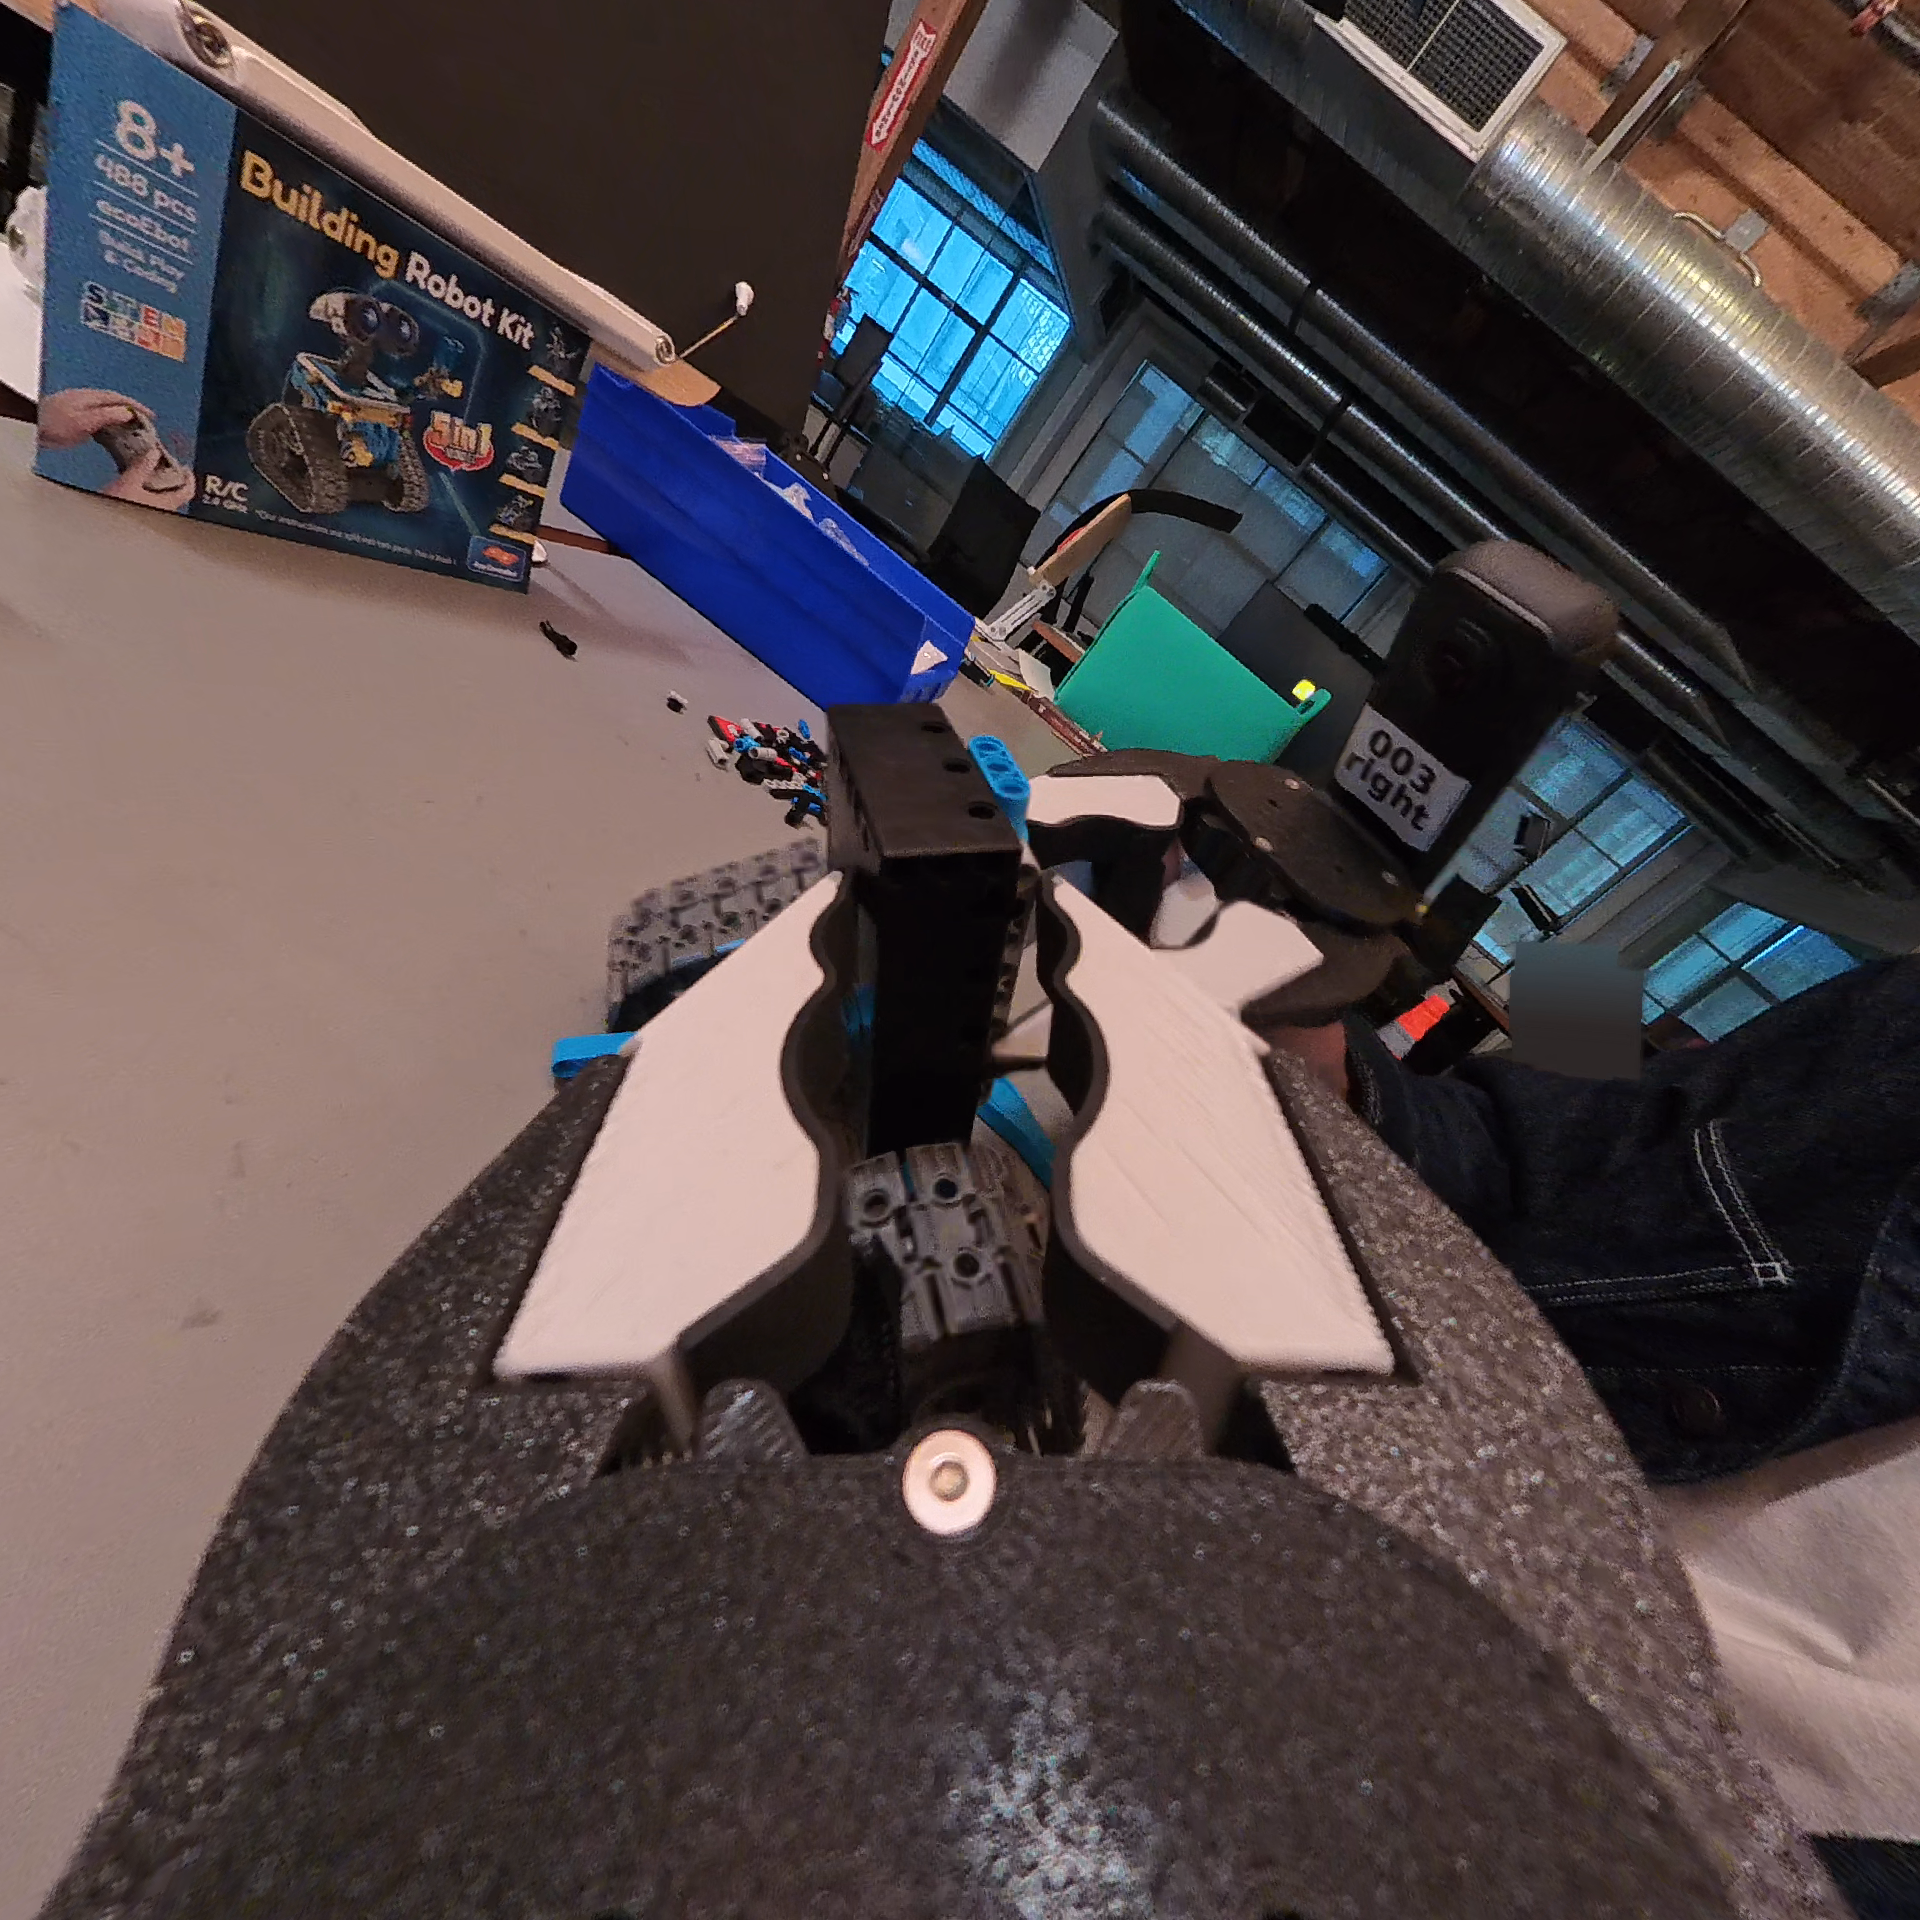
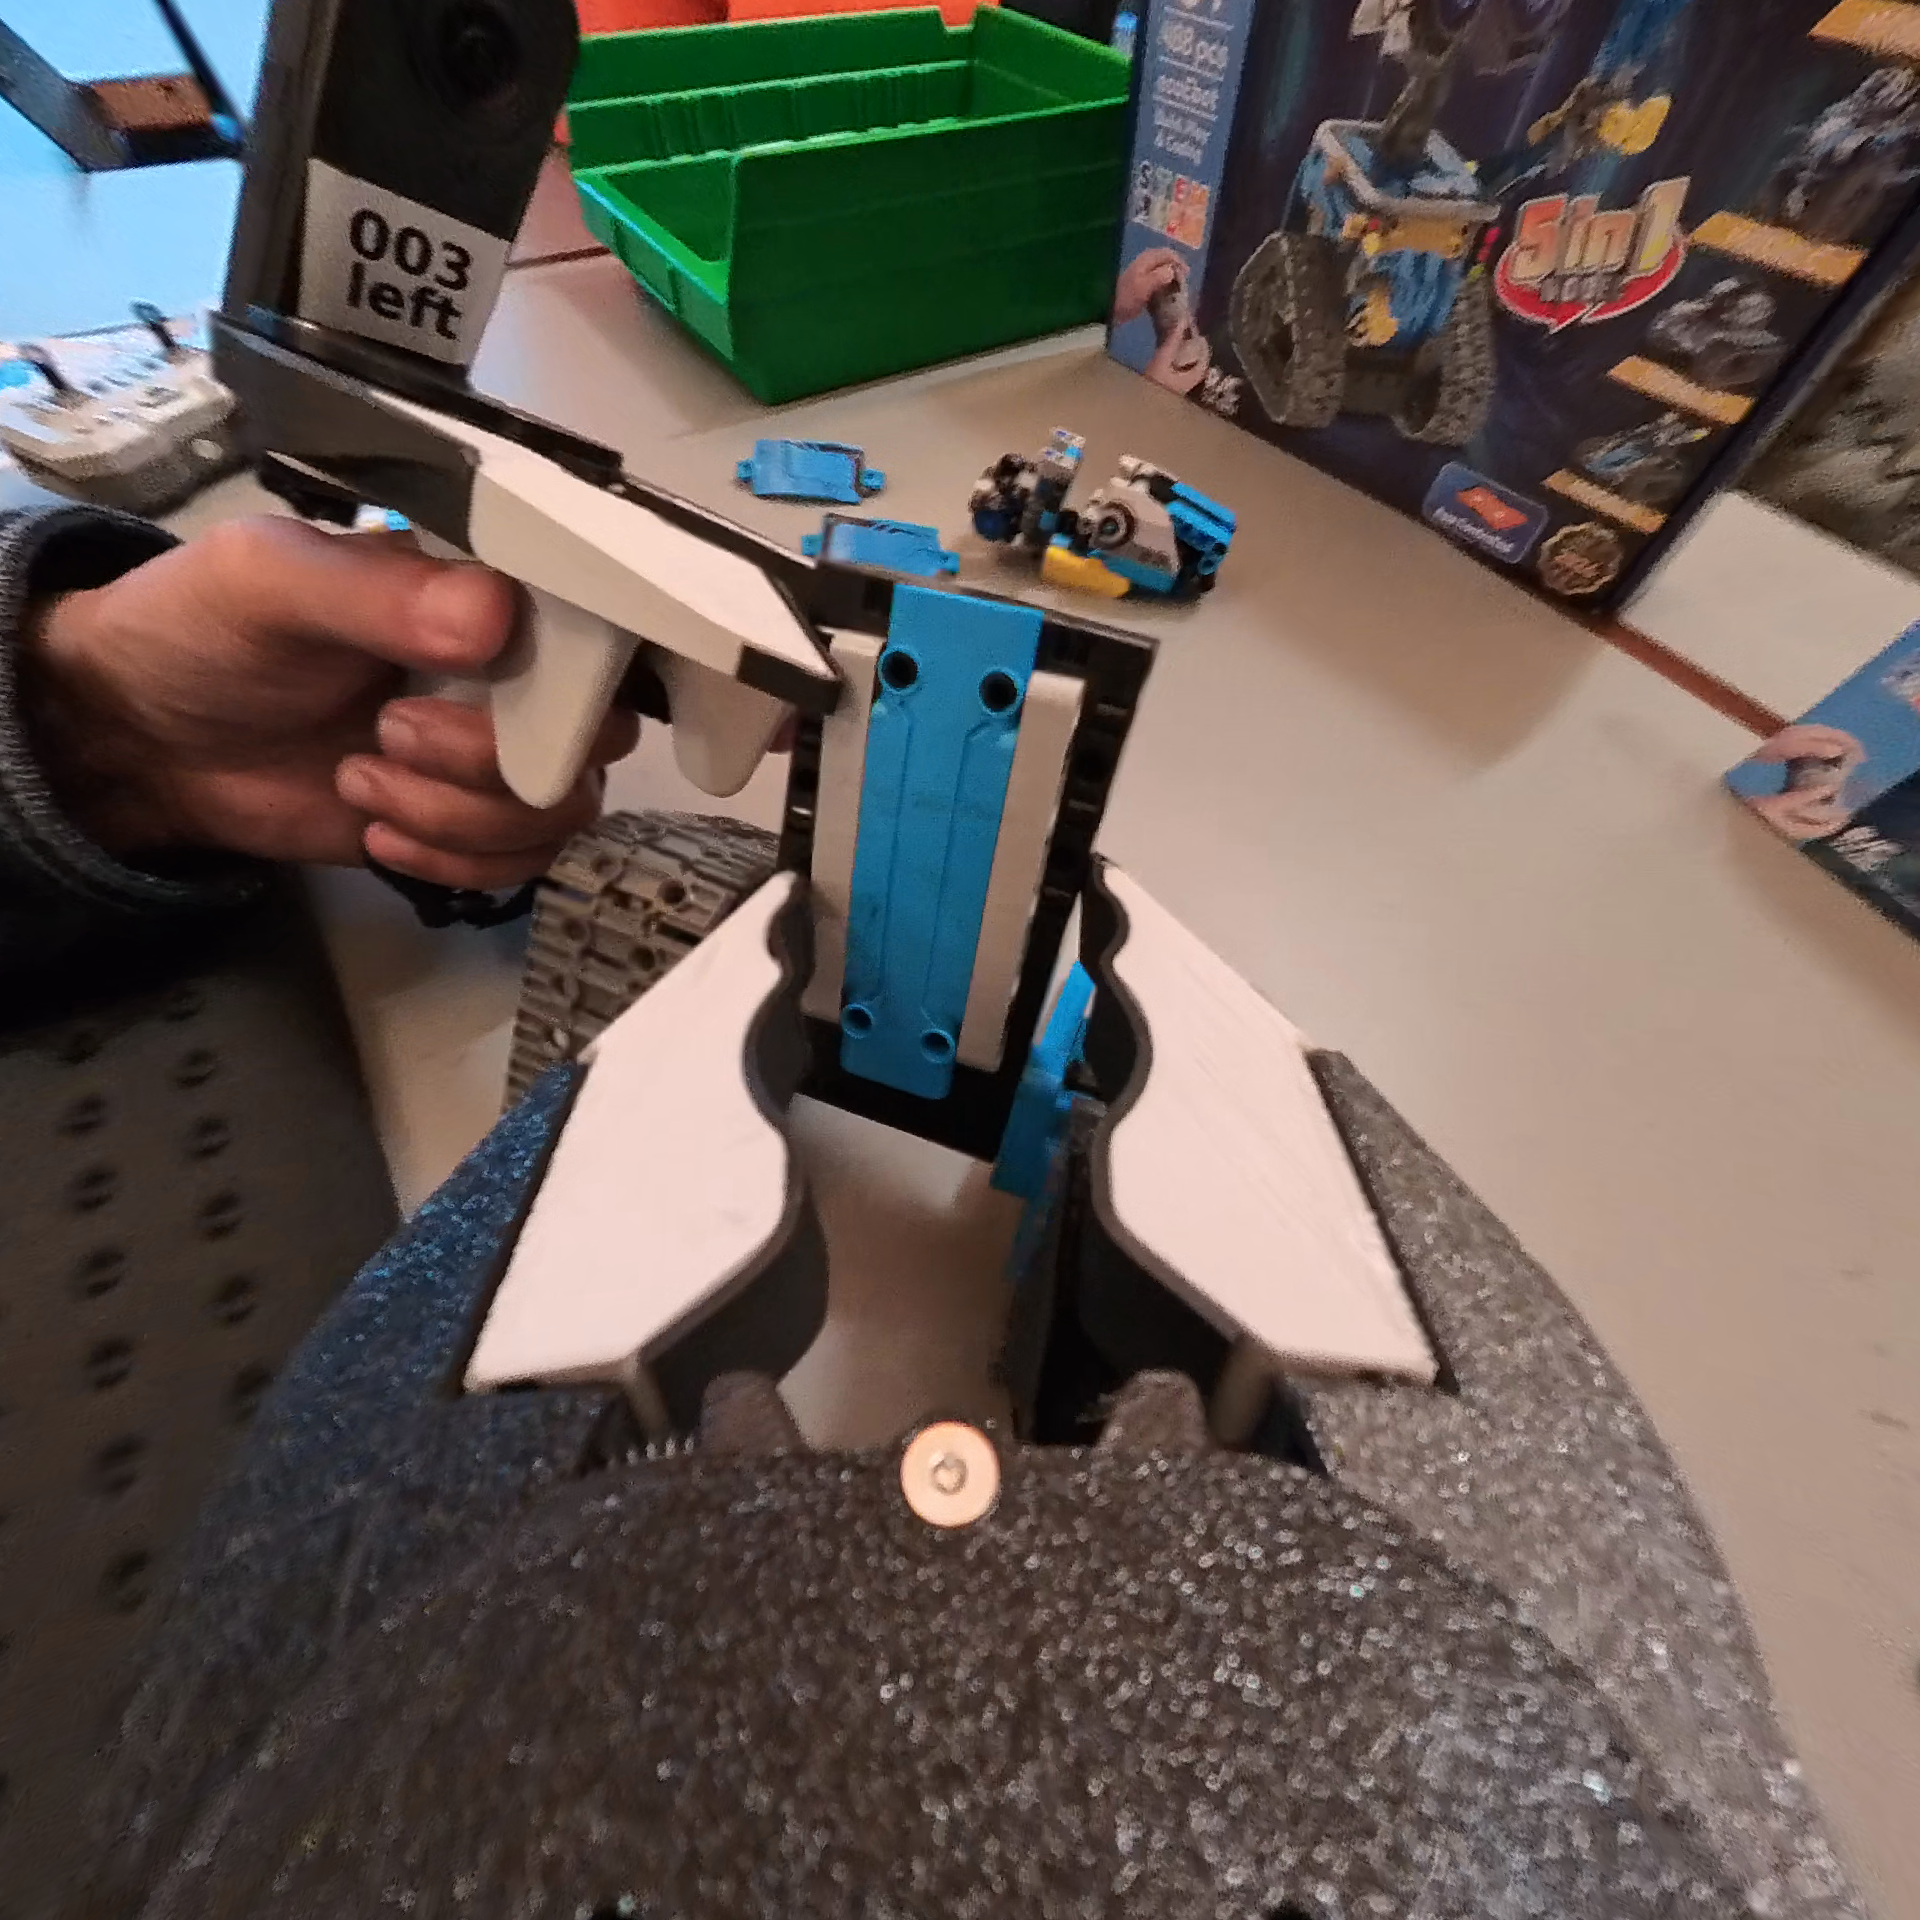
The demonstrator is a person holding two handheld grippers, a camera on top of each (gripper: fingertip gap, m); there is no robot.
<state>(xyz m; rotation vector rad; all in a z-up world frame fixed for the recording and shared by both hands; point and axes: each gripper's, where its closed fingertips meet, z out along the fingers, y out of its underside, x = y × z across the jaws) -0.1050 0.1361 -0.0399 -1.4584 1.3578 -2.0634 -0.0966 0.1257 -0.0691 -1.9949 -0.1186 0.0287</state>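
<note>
The left tool point(image 1: 940, 914) pinches the black upright frame point(image 1: 925, 935) of a tracked brick model (grey tread point(image 2: 623, 914) below) standing on the tabletop point(image 2: 1455, 935). The right tool point(image 2: 940, 914) grips the same frame from the side bearing a blue panel point(image 2: 935, 831). A loose brick assembly point(image 2: 1107, 525), green bin point(image 2: 831, 208) and kit box point(image 2: 1507, 260) lie beyond.

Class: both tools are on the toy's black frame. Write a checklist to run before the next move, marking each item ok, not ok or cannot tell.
1. Left tool clamped on black frame: ok.
2. Right tool touching frame's sides: ok.
3. Blue plate fully pinned to frame: cannot tell.
4. Grey track resting on table: cannot tell.
5. Small loose model clear of both tools: ok.
</note>
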